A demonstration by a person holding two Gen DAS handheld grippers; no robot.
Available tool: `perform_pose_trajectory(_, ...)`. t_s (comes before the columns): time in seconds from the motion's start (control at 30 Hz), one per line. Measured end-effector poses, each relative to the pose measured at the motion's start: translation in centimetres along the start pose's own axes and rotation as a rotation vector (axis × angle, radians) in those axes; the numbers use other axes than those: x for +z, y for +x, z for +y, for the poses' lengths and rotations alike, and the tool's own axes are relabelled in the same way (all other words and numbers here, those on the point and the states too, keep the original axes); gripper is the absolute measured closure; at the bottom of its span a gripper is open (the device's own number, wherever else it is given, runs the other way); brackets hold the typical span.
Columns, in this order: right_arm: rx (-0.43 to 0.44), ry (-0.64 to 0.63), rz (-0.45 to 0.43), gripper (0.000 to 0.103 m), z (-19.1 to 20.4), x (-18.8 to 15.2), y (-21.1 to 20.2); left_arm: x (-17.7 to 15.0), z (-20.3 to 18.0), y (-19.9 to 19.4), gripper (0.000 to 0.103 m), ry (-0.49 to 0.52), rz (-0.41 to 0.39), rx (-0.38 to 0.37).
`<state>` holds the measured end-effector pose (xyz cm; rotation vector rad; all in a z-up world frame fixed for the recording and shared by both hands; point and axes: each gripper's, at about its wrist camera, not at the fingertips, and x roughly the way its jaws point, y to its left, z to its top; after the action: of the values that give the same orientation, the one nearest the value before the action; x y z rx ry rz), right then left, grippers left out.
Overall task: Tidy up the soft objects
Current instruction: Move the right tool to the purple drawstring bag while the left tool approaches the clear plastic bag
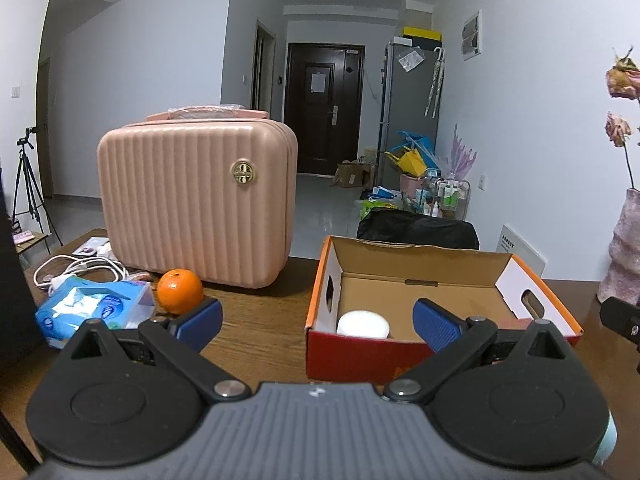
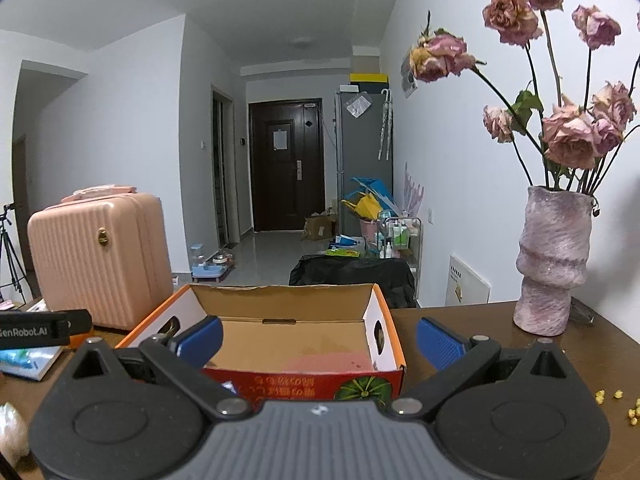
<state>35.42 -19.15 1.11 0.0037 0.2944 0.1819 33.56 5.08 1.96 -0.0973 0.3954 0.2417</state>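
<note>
An open cardboard box (image 1: 424,280) with orange and red sides stands on the wooden table; a white round soft object (image 1: 363,324) lies in its front left corner. In the right wrist view the same box (image 2: 288,332) shows a bare cardboard floor. My left gripper (image 1: 318,326) is open and holds nothing, hovering just in front of the box. My right gripper (image 2: 320,340) is also open and holds nothing, facing the box from the front. A blue tissue pack (image 1: 94,312) lies at the left, and an orange (image 1: 179,291) sits beside it.
A pink ribbed case (image 1: 196,196) stands at the back left with white cables (image 1: 76,270) beside it. A pink vase (image 2: 550,264) of dried roses stands at the right. Yellow crumbs (image 2: 618,400) lie near the right edge. A pale soft thing (image 2: 12,428) shows at the far left.
</note>
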Motion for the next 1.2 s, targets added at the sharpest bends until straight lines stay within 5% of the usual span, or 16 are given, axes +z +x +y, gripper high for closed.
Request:
perform_pose_trajectory(0.63, 0.056, -0.065, -0.012, 0.0, 2.0, -3.8, -7.0, -4.6, 2.9, -7.9, 0.0, 0.085, -0.043, 0.0)
perform_pose_trajectory(1.2, 0.059, -0.111, -0.006, 0.0, 3.2, -5.7, -9.3, -6.6, 5.8, -10.1, 0.0, 0.058, -0.016, -0.019)
